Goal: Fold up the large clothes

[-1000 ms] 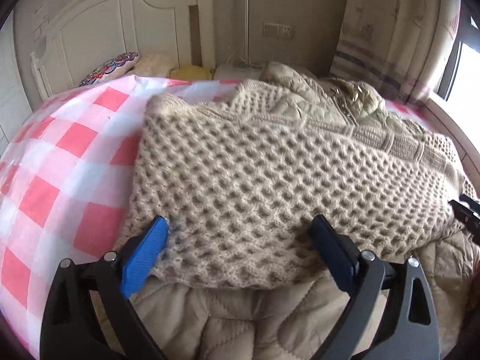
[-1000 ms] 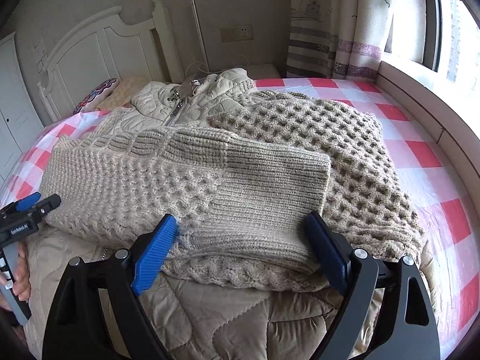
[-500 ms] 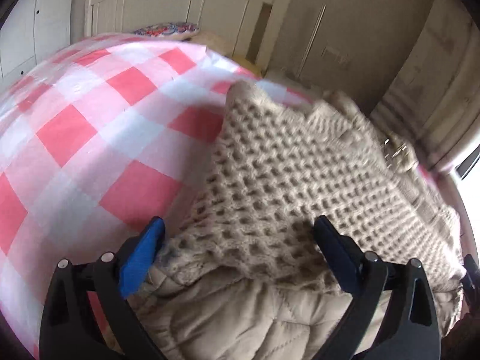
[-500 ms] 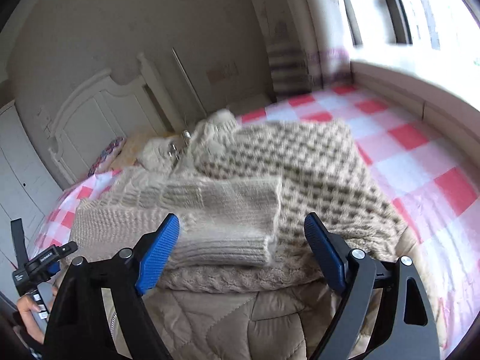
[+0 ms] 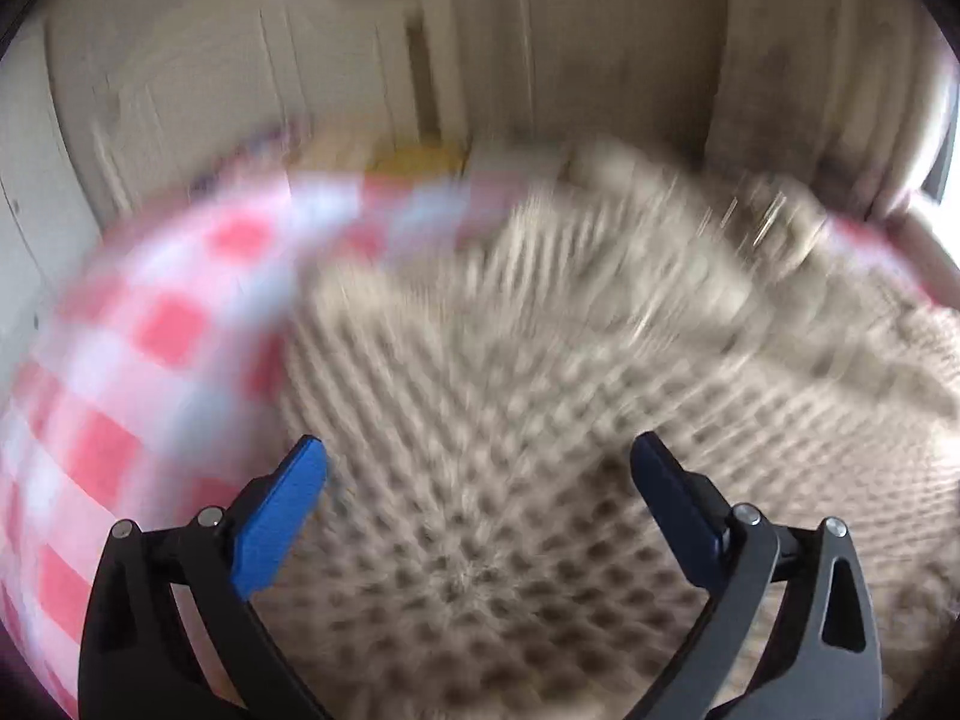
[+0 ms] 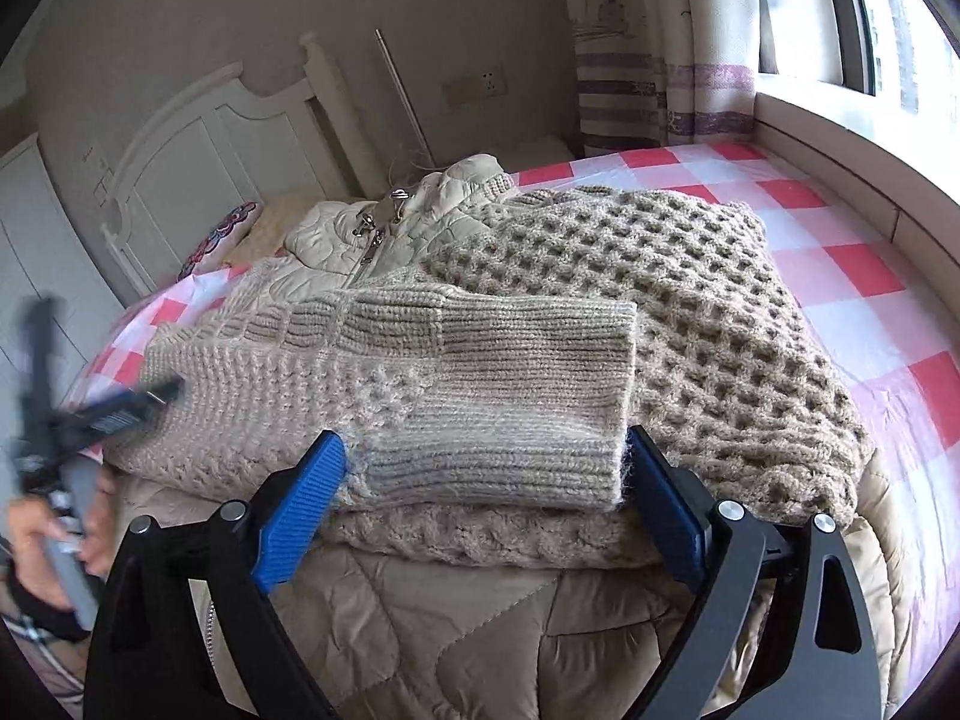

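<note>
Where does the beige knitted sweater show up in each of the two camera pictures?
Left wrist view: the knitted sweater fills the centre and right, badly blurred.
Right wrist view: the sweater lies folded across the middle, on a quilted jacket.
Shared landmark: the red-and-white checked bedsheet.

Daylight from the window (image 6: 852, 18) at right; the left wrist view is motion-smeared, the right sharp, edges fisheye-bent.
</note>
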A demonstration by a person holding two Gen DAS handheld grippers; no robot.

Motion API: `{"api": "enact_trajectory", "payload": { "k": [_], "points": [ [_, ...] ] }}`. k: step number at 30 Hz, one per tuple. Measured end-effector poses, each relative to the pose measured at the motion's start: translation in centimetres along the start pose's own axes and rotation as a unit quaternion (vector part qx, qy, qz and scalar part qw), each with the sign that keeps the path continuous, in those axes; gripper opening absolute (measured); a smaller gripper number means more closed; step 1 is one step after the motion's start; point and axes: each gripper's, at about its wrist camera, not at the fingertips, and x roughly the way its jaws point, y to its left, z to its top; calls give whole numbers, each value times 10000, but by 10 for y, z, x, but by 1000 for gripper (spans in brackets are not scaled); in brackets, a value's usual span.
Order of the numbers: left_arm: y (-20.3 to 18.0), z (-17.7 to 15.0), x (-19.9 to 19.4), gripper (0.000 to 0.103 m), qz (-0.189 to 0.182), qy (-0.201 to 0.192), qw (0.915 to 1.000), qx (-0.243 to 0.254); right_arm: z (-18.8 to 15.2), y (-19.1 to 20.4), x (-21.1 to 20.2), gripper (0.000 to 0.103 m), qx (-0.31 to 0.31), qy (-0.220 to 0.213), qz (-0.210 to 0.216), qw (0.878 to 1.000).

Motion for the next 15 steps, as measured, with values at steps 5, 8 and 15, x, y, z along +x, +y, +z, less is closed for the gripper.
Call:
{"api": "enact_trajectory", "payload": {
  "k": [5,8,15],
  "points": [
    [13,-5,1,101,-386,-86,9989,-269,0,0,-2,89,11,17,3,10000],
    [10,-8,-2,101,-287,-118,9993,-214,3,12,-21,89,-158,-300,-215,9992],
    [10,-5,-1,101,-321,-5,9994,-135,58,61,-9,92,-1272,-170,-117,9917]
  ]
}}
